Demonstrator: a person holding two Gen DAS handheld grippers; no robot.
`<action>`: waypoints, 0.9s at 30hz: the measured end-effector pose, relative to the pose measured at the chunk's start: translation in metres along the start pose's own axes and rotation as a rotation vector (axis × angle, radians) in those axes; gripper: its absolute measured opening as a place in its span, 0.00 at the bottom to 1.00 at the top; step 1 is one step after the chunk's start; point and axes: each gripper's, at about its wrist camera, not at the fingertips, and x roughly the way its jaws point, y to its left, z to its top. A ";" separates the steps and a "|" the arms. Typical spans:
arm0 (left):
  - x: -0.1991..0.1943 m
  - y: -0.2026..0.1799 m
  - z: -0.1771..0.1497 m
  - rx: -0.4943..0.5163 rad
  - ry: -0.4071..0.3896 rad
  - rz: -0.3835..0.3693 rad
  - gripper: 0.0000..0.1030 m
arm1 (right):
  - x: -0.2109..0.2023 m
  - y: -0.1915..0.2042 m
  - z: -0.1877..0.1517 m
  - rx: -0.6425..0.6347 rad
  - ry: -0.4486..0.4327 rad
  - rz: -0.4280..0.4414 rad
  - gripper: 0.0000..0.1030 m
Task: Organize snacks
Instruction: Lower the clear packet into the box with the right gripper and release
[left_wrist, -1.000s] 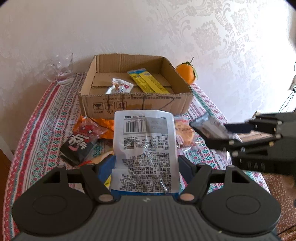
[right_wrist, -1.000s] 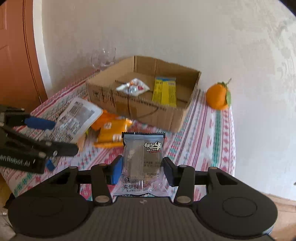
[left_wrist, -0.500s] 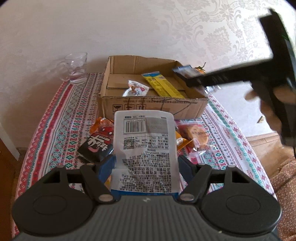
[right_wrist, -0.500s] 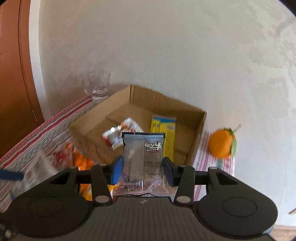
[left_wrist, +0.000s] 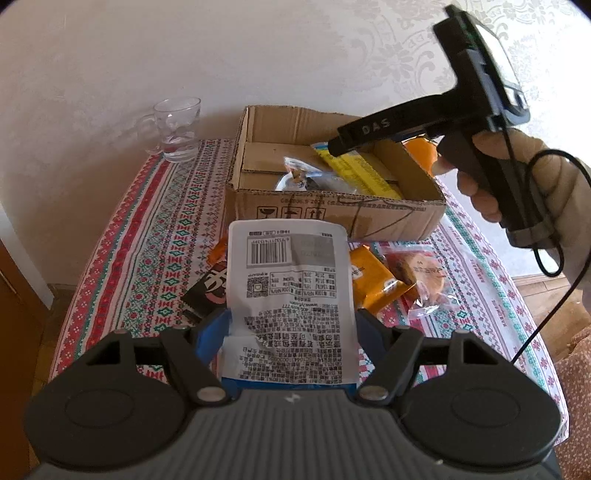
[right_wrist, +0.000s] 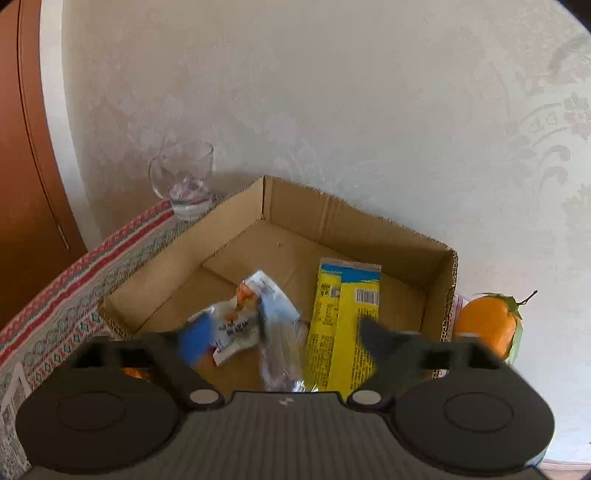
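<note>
The left gripper (left_wrist: 291, 332) holds a large white snack bag (left_wrist: 290, 291) between its jaws, with the barcode side facing up, and the bag stands out toward 12 o'clock over the patterned tablecloth (left_wrist: 147, 236). From this bag, the cardboard box (left_wrist: 332, 214) is at 12 o'clock. Inside the box, a yellow packet (right_wrist: 345, 325) lies at the 3 o'clock side and a white and orange packet (right_wrist: 240, 317) at the 9 o'clock side. The right gripper (right_wrist: 284, 336) is above the box and its jaws are opening, blurred by the motion; a clear plastic packet (right_wrist: 280, 354) is between them, also blurred, and the pads do not press on it. In the left wrist view a hand (left_wrist: 517, 177) carries this gripper at about 2 o'clock. On the cloth in front of the box lie a black packet (left_wrist: 207, 295) at 9 o'clock of the white bag, and an orange packet (left_wrist: 373, 280) and a clear packet with a pastry (left_wrist: 421, 277) at 3 o'clock. A glass mug (left_wrist: 177, 129) stands at 10 o'clock of the box, near the wall, and an orange fruit (right_wrist: 487, 325) sits just beside the box at 3 o'clock.
</note>
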 end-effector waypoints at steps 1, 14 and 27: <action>0.001 0.000 0.000 -0.001 0.003 -0.002 0.71 | -0.002 0.000 -0.001 0.009 0.003 0.007 0.97; 0.006 0.000 0.017 0.027 0.039 -0.052 0.71 | -0.048 0.007 -0.055 0.036 -0.011 -0.052 1.00; 0.038 -0.003 0.090 0.091 0.049 -0.081 0.72 | -0.093 0.043 -0.116 0.043 -0.037 -0.073 1.00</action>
